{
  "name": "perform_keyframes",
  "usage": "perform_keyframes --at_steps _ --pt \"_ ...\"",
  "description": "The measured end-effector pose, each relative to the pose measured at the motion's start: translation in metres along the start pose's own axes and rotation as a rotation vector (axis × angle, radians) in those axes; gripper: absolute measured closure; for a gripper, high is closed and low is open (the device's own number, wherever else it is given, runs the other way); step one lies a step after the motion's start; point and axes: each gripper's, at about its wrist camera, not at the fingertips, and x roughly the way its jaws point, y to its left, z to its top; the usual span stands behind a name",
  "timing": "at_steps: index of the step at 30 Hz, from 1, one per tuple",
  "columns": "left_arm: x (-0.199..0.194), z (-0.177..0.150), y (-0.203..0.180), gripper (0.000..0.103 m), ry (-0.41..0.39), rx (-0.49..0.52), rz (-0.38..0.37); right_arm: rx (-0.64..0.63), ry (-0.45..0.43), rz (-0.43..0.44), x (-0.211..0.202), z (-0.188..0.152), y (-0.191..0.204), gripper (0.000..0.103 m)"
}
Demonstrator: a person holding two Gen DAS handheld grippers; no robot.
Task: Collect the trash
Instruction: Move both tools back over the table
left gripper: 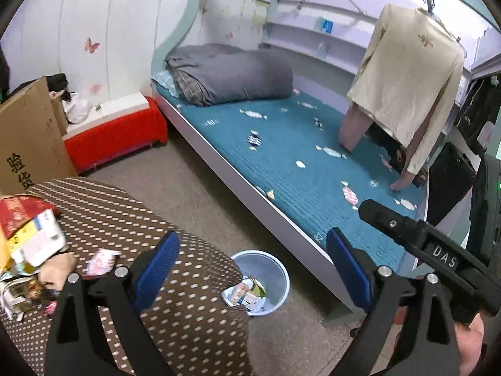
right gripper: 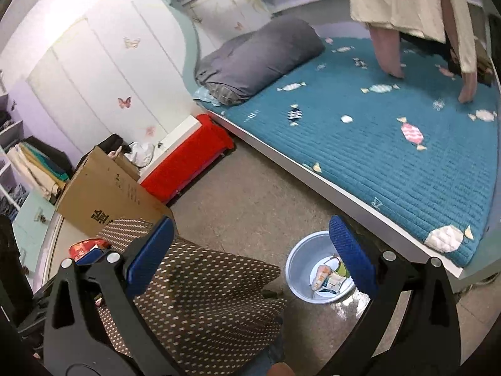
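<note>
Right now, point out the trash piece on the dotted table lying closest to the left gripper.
The pink-and-white wrapper, lying alone on the dotted cloth just beyond the left gripper; the boxes and packets are heaped farther left.

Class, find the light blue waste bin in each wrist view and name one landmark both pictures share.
Left wrist view: the waste bin stands on the floor, bottom centre, between the dotted brown table and the bed, trash inside.
Right wrist view: the waste bin sits lower right of centre, partly behind the right blue finger.
Shared landmark: the red bench by the wall.
</note>
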Motion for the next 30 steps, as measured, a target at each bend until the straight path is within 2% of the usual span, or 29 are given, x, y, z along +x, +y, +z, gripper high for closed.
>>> perform_keyframes --at_steps 8,17,23,30 --pt "-0.062 -0.015 0.040 0.010 -0.094 -0.026 0.043 -0.158 0.003 0.055 -0.016 -0.012 0.077 0.006" --pt "-0.113 -0.043 0.097 0.010 -0.149 -0.065 0.117 -0.300 0.044 0.106 -0.011 -0.039 0.142 0.006" --pt "-0.126 -0.071 0.143 0.010 -0.138 -0.118 0.171 -0.384 0.094 0.104 0.009 -0.058 0.176 0.006" --pt "-0.133 -0.103 0.200 0.010 -0.113 -0.171 0.236 -0.450 0.172 0.094 0.042 -0.079 0.197 0.006"
